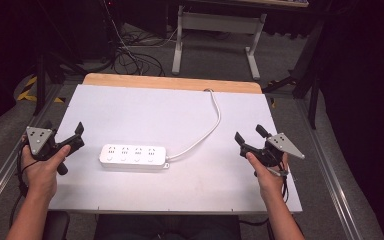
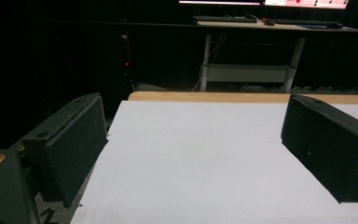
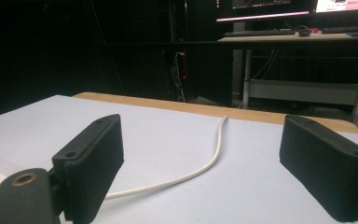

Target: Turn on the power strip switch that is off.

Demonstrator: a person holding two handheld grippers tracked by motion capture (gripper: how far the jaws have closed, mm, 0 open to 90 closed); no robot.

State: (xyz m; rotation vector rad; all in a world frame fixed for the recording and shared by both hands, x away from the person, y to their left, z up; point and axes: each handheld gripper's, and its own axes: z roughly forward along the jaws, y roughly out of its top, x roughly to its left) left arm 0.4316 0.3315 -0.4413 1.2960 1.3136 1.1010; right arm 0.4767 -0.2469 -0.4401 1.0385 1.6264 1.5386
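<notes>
A white power strip [image 1: 134, 157] lay in the lower middle of the high view, on the white table [image 1: 145, 110]. Its cable [image 1: 211, 127] ran up toward the far edge. The left gripper [image 1: 62, 134] was at the left, the right gripper [image 1: 249, 135] at the right — both with jaws apart, holding nothing, well apart from the strip.

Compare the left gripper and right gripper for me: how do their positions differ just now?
The left gripper hovers at the table's left edge, close to the power strip; the right gripper sits further from it, near the white cable. Both are open and hold nothing.
</notes>
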